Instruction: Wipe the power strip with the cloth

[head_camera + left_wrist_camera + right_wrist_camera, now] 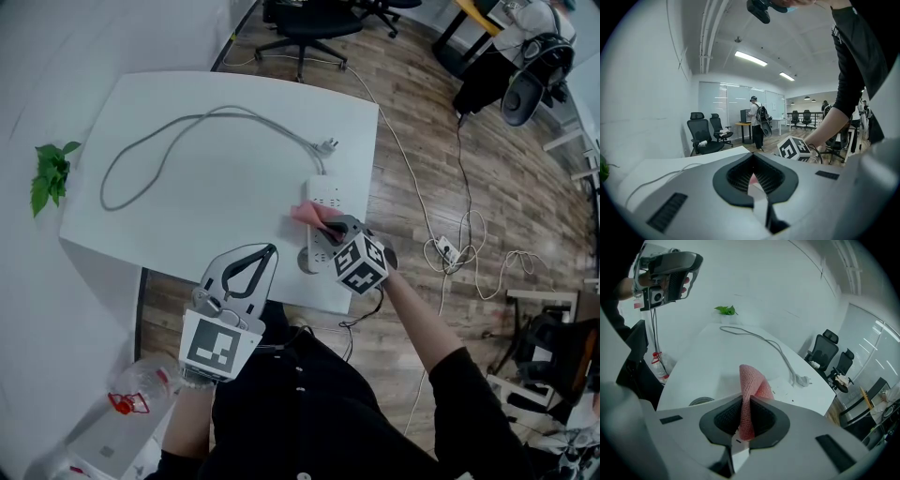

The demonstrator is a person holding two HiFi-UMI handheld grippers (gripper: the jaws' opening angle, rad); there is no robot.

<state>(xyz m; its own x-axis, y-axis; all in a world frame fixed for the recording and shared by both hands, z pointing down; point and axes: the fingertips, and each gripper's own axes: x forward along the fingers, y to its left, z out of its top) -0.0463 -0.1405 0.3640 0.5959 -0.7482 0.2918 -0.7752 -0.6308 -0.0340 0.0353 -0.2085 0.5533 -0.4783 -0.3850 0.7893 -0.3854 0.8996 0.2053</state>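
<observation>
A white power strip (pixel 324 199) lies near the right front edge of the white table (pixel 225 211); its grey cable (pixel 141 150) loops off to the left and ends in a loose plug (pixel 329 145). My right gripper (pixel 330 228) is shut on a pink cloth (pixel 310 215), which rests on the strip. In the right gripper view the cloth (pixel 751 385) stands up between the pads of the right gripper (pixel 746 420), with the strip (pixel 787 389) just beyond. My left gripper (pixel 251 270) hovers at the table's front edge, left of the strip, jaws together and holding nothing.
A round cable hole (pixel 307 261) sits in the table beside the strip. A green plant (pixel 51 174) lies off the table's left edge. A plastic bottle (pixel 141 382) stands low at my left. Loose cables (pixel 452 249) and office chairs (pixel 309 23) occupy the wooden floor.
</observation>
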